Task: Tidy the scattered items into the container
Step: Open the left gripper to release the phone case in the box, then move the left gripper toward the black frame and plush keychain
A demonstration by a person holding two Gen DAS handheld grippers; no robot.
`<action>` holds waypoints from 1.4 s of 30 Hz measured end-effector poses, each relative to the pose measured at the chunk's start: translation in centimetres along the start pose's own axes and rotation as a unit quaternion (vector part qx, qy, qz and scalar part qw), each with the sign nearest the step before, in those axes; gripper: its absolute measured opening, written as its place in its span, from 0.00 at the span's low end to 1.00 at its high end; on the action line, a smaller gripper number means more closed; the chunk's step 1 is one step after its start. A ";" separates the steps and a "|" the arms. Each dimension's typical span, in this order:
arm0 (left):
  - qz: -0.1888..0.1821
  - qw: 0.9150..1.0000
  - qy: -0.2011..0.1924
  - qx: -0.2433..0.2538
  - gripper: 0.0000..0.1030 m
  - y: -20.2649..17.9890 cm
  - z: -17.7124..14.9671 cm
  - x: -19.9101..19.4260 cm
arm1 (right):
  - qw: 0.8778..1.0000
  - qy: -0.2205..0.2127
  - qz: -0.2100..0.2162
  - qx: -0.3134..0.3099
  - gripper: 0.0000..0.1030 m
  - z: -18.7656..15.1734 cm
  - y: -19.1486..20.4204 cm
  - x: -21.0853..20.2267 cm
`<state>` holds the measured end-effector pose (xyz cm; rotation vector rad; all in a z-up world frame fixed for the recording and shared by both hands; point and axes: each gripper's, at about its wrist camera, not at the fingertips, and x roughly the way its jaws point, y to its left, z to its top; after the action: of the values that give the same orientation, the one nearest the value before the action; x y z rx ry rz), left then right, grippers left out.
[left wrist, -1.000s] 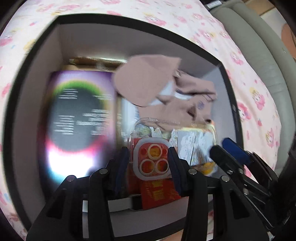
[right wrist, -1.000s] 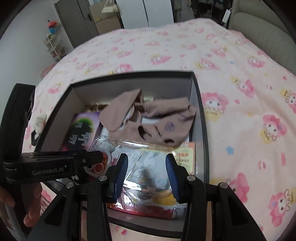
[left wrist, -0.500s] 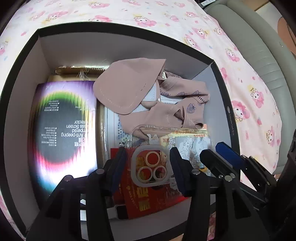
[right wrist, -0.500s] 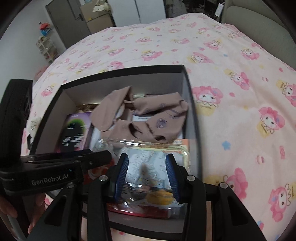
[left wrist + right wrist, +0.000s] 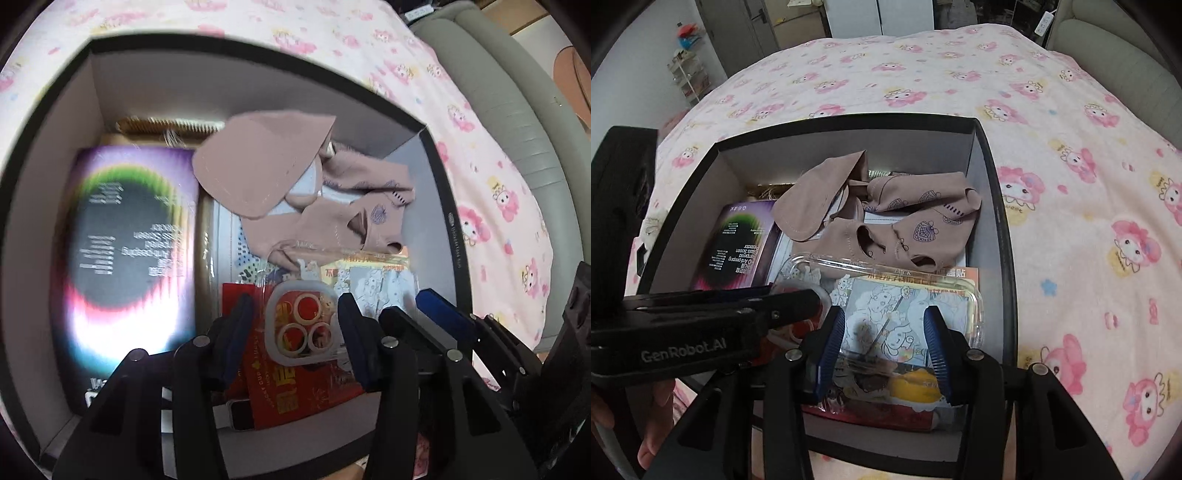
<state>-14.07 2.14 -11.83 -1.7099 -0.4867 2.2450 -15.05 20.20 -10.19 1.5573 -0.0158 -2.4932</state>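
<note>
We hold both grippers steeply down over the black box (image 5: 991, 184), which sits on the pink cartoon-print bedspread (image 5: 1071, 147), and both point at the near end of its load. The left gripper (image 5: 295, 325) has its jaws spread on either side of the clear phone case (image 5: 301, 325), whose white camera surround with three rings shows between the blue pads; we see no pad pressing on it, so we read this gripper as released, hovering over the case rather than gripping it. The right gripper (image 5: 884, 336) is opening its jaws over the clear plastic packet of cartoon stickers (image 5: 905, 306); the packet lies between and below the pads, and again nothing looks pinched.

We judge that the case and packet have been set on top because they are flat and light, and that the grippers stay low so nothing drops or slides.

Inside the box, against the left wall, lies the purple screen-protector box (image 5: 125, 251) with its rainbow ring. At the far wall a wooden comb (image 5: 166, 127) peeks out. The mauve socks (image 5: 886, 218) are heaped across the far right part, over some white packaging. A red envelope (image 5: 291, 391) lies under the phone case at the near edge.

No loose item shows on the bedspread around the box, so we judge the tidying nearly done.
</note>
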 end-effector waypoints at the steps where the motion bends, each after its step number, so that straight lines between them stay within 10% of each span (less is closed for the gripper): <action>1: 0.004 1.000 -0.009 0.004 0.46 -0.1 -0.2 -0.5 | 1.000 -0.002 0.000 0.006 0.39 0.0 -0.2 -0.2; 19: 0.009 0.992 -0.079 0.094 0.47 -5.5 -3.4 -6.7 | 0.989 -0.127 -0.011 0.076 0.39 -3.8 0.9 -8.8; 42: 0.027 0.990 -0.131 0.053 0.46 3.3 -9.3 -16.4 | 0.989 -0.137 0.037 -0.033 0.38 -6.2 13.6 -13.2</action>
<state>-0.85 -6.78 -1.19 -1.3997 -0.3723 2.5007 -1.74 9.75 0.34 1.1577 -0.0310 -2.5982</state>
